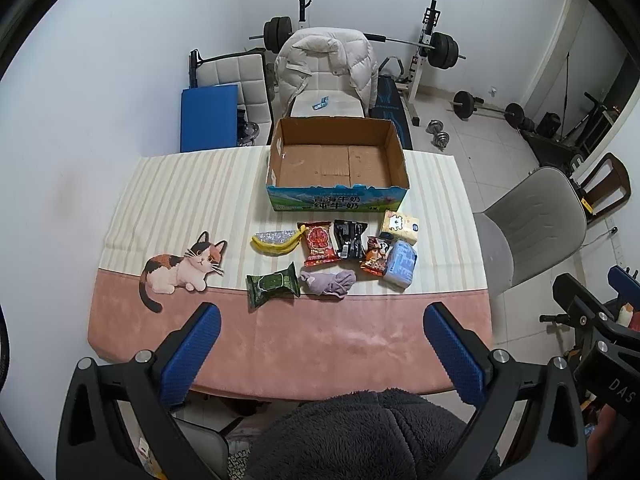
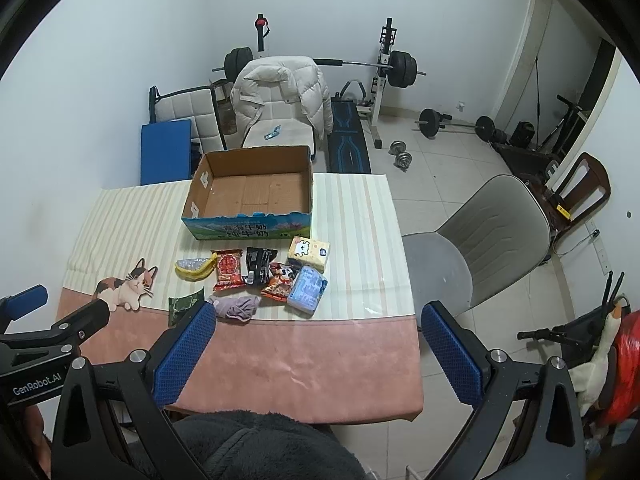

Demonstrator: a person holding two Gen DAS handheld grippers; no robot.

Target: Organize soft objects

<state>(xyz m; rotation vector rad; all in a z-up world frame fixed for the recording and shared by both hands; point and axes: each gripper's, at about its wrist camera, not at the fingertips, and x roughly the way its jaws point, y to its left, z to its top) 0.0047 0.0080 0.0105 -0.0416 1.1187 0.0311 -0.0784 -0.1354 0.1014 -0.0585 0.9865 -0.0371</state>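
Both claws wide apart, holding nothing: my left claw [image 1: 322,344] and right claw [image 2: 318,344] hang over the near pink edge of the worktop [image 1: 320,344], backed off, likely to take in the whole spread first. The soft things sit in a loose cluster ahead of the claws: green packet [image 1: 272,286], purple cloth [image 1: 330,283], red snack bag [image 1: 319,242], blue tissue pack [image 1: 400,264]. Beyond them the cardboard box [image 1: 338,196] stands empty, mouth up, presumably the place to put them. Nothing packed yet.
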